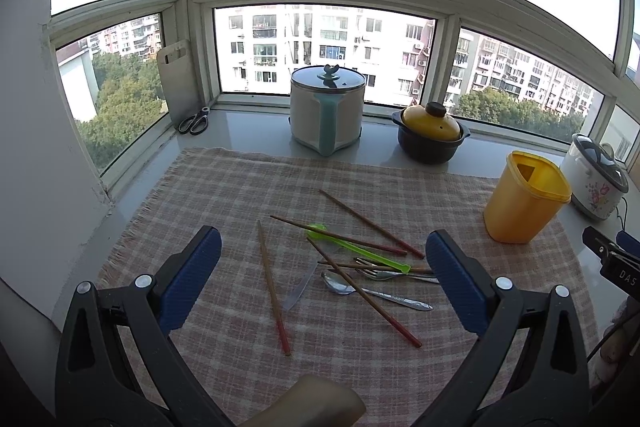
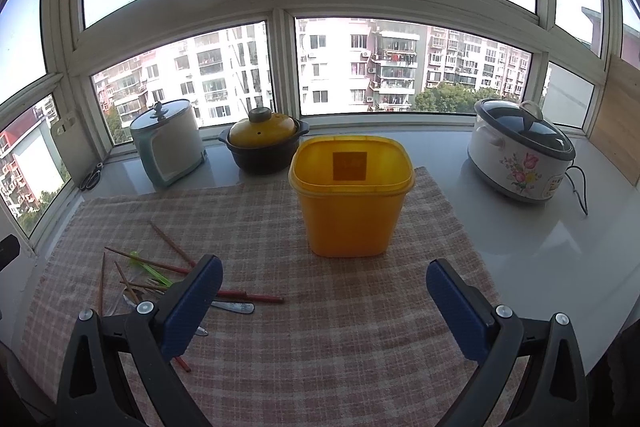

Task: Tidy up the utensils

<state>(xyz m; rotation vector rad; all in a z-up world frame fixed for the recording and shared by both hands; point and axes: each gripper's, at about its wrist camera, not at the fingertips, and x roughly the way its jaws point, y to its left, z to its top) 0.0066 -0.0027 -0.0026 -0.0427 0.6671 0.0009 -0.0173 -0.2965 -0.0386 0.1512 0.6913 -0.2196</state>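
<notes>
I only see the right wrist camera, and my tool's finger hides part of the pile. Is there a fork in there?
Observer: Yes. The left wrist view shows a metal fork lying by the end of the green utensil.
Child: Is there a spoon too?
Observer: One metal spoon, with a red-tipped chopstick lying across its handle.
Child: Is the other tool holding something?
Observer: No. The left tool is open over the pile, with nothing between its fingers.
</notes>
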